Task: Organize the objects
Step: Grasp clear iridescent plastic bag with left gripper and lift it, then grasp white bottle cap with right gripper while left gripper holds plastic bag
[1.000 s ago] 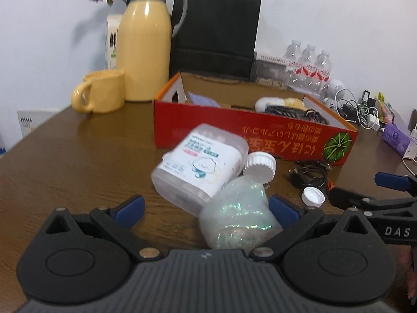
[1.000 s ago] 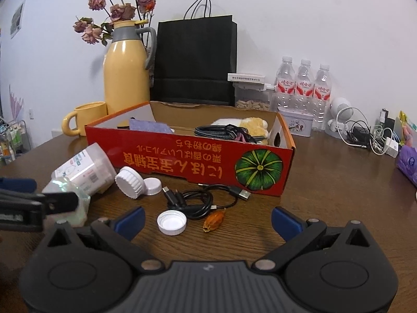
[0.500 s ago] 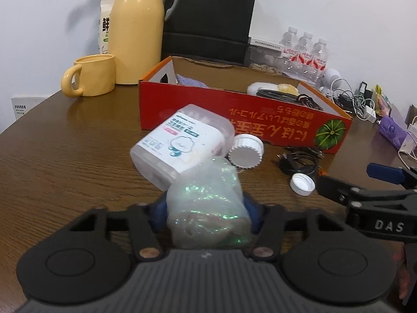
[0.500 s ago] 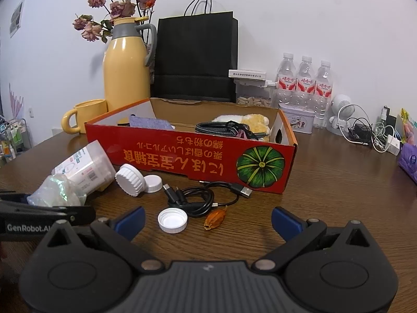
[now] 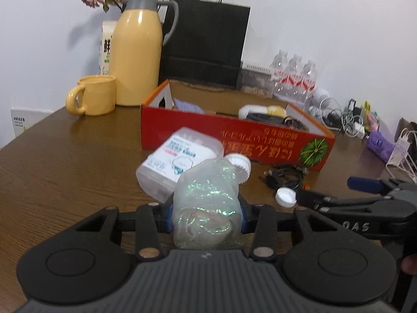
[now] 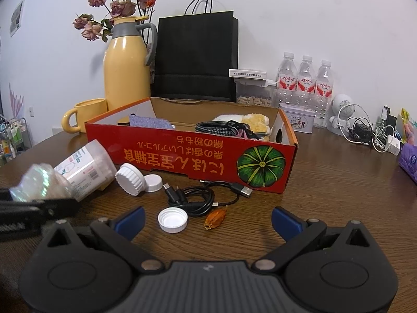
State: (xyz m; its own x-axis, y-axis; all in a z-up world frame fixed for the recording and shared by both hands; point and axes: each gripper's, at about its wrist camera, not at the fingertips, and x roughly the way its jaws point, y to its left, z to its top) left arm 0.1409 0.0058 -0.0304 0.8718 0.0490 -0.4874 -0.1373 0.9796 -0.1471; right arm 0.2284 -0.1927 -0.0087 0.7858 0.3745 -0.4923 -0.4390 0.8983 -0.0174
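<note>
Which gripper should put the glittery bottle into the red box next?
Left. The left gripper is already shut on the glittery bottle, with the red box straight ahead of it. The right gripper has its jaws open and empty, above the white cap and black cable.

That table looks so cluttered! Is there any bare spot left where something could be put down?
Yes. Bare wood lies left of the tipped plastic jar, in front of the yellow mug. Another patch lies right of the red box, before the tangled chargers. It is crowded in front of the box: white caps, black cable and the left gripper clamping a glittery bottle.
</note>
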